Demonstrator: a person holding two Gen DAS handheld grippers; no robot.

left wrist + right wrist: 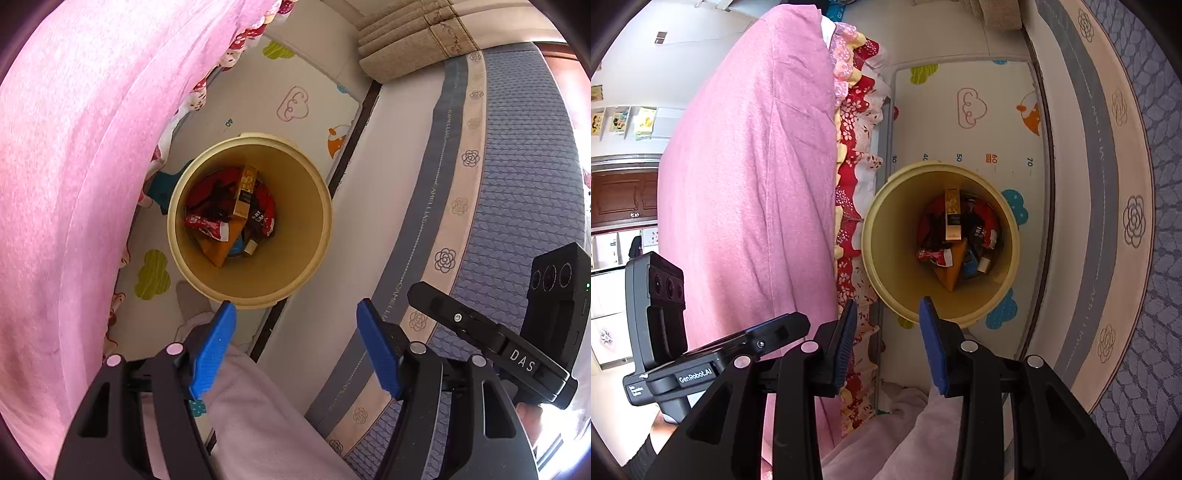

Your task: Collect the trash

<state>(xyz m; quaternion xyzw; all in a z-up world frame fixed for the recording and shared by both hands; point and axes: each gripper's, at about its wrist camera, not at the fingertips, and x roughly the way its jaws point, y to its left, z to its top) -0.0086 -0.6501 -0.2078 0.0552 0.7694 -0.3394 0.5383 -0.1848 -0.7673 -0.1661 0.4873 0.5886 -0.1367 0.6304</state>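
Both of my grippers point steeply down at the floor between two beds. The trash bin point(249, 221), a pale yellow round bucket, stands on a play mat point(295, 110) printed with clouds, directly ahead of both sets of fingers.

Left gripper point(295, 314): blue fingers point(216, 347) spread wide, nothing between them. The bin's near rim sits just past the left fingertip, and the bin's mouth lies beyond the tips, slightly left of the gap's centre.

Right gripper point(888, 314): fingers point(932, 343) parted, a narrower gap than the left, nothing between them. The bin point(940, 240) is beyond the tips and a little right; its near rim is just past the right fingertip.

Inside the bin, at the bottom, the trash is piled: red wrappers point(207, 223), a slim gold box point(244, 194) leaning upright, an orange carton point(218, 247) and darker packets that I cannot make out. The same heap shows in the right view, with the gold box point(952, 216) at its far side.

Left of the fingers in both views hangs a pink bedcover point(74, 184) with a red floral frill point(851, 166) under it. Right of the fingers runs a mattress side point(517, 184) with blue quilting and a band of rose prints. A pale pink cloth point(258, 424) lies below the left fingers; I cannot tell what it belongs to.

Each gripper's black body shows at the edge of the other's view, on the outer side of the fingers.
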